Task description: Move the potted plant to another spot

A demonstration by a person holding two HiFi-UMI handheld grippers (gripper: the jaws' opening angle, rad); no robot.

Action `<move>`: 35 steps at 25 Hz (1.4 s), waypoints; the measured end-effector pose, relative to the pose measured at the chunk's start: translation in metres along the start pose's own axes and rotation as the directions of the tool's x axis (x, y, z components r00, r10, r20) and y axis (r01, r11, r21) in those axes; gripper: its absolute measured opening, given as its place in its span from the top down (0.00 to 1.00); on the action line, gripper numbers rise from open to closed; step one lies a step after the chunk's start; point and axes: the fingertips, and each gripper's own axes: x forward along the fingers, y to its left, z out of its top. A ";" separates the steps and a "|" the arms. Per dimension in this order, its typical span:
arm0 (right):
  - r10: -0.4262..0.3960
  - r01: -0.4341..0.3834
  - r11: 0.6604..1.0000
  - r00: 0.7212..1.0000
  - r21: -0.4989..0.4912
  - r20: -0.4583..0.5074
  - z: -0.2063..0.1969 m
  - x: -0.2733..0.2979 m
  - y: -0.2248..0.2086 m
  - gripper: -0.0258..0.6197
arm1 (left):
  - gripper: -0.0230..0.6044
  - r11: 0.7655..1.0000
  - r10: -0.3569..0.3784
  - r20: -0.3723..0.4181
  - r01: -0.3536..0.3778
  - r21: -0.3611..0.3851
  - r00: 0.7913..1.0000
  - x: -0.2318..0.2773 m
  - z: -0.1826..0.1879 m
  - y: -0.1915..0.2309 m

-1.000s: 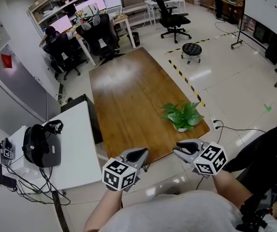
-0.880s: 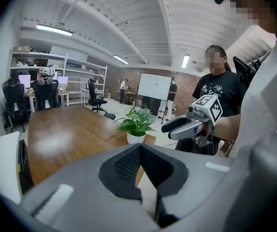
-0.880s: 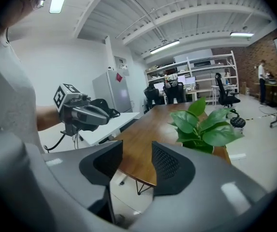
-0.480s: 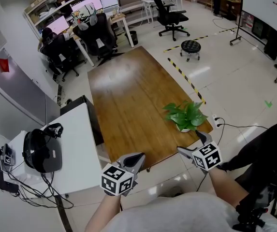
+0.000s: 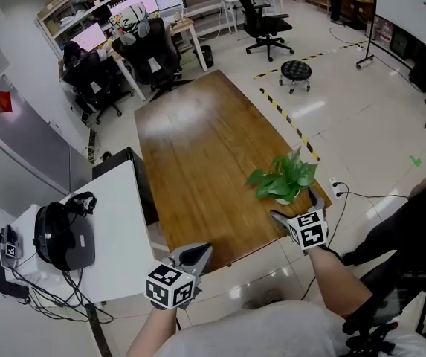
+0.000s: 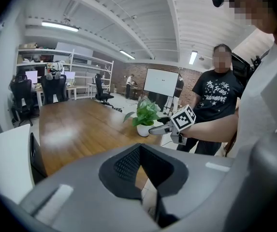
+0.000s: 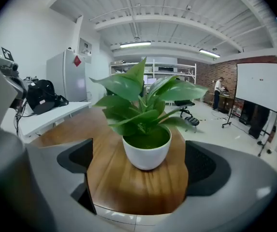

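The potted plant (image 5: pixel 283 178), green leaves in a white pot (image 7: pixel 147 151), stands near the right front corner of the long wooden table (image 5: pixel 190 147). My right gripper (image 5: pixel 293 205) is at the table's edge just in front of the pot. Its jaws have just been opening and now stand wide, one to each side of the pot. The pads (image 7: pixel 75 161) do not touch it. The left gripper view shows the plant (image 6: pixel 145 115) with the right gripper (image 6: pixel 160 128) beside it. My left gripper (image 5: pixel 196 251) hangs off the table's front edge, shut and empty.
A white side desk (image 5: pixel 116 222) with a black headset (image 5: pixel 60 236) and cables stands at the left. Office chairs (image 5: pixel 153 58) and desks with monitors are at the far end. A stool (image 5: pixel 295 73), floor tape (image 5: pixel 287 121) and a whiteboard (image 5: pixel 413 10) are on the right, where a person in black (image 5: pixel 421 222) stands.
My right gripper has moved forward and down to the pot, and its jaws have gone from nearly shut to wide open. My left gripper has dropped back a little toward the lower left.
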 end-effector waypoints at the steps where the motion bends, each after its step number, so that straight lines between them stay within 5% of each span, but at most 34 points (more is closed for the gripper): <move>1: -0.010 0.010 1.000 1.000 0.000 0.001 -0.002 0.004 -0.002 0.06 | 0.99 1.000 0.004 -0.003 -0.004 -0.002 1.000 -0.001 0.000 0.002; 7: -0.030 0.029 0.998 0.999 0.057 0.022 -0.012 0.020 -0.014 0.06 | 0.99 1.000 0.026 -0.027 -0.026 -0.009 0.999 -0.005 -0.006 0.011; 19: 0.039 -0.037 0.997 0.999 -0.066 0.023 -0.009 0.055 -0.019 0.07 | 0.99 0.999 0.044 -0.053 -0.044 0.004 0.998 0.000 0.001 0.008; 25: 0.020 -0.019 0.999 0.999 -0.048 0.032 -0.009 0.060 -0.027 0.20 | 0.99 0.998 0.070 -0.064 -0.070 0.002 0.996 -0.003 0.000 0.011; 35: 0.024 -0.022 0.999 0.999 -0.046 0.033 -0.010 0.062 -0.028 0.23 | 0.99 0.996 0.091 -0.073 -0.091 0.004 0.993 -0.003 -0.002 0.008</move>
